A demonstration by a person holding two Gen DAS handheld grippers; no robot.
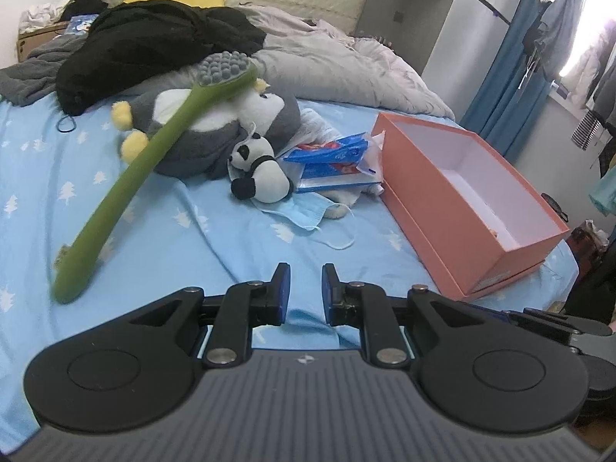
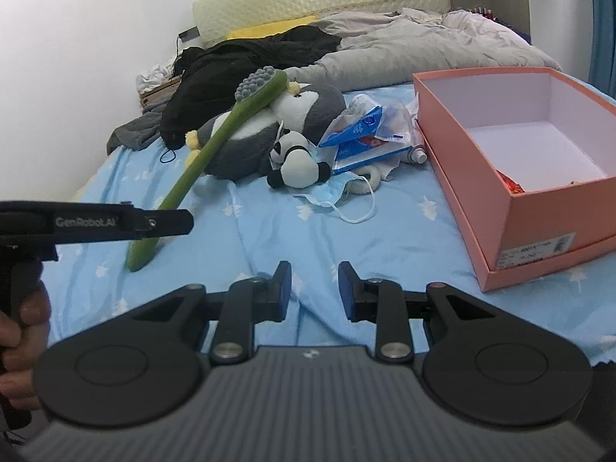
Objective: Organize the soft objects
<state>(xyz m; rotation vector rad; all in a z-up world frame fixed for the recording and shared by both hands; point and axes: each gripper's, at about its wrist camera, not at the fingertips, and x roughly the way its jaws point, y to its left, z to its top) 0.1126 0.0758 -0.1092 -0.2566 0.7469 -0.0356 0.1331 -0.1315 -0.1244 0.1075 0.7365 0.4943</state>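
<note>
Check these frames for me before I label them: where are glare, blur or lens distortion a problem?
Left wrist view: the window at the right edge is blown out, the curtain bows from fisheye, and the green massage brush looks slightly soft. Right wrist view: even light, no glare; the pink box has curved edges.

Bare blue sheet (image 2: pixel 269 231) lies open ahead of both grippers; a green brush (image 2: pixel 215 142) slants across the left, an orange box (image 2: pixel 539 223) walls the right, plush toys (image 2: pixel 300 161) crowd beyond.

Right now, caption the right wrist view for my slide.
Open right gripper above the blue bedsheet, facing a panda plush, face mask and open pink box.
</note>
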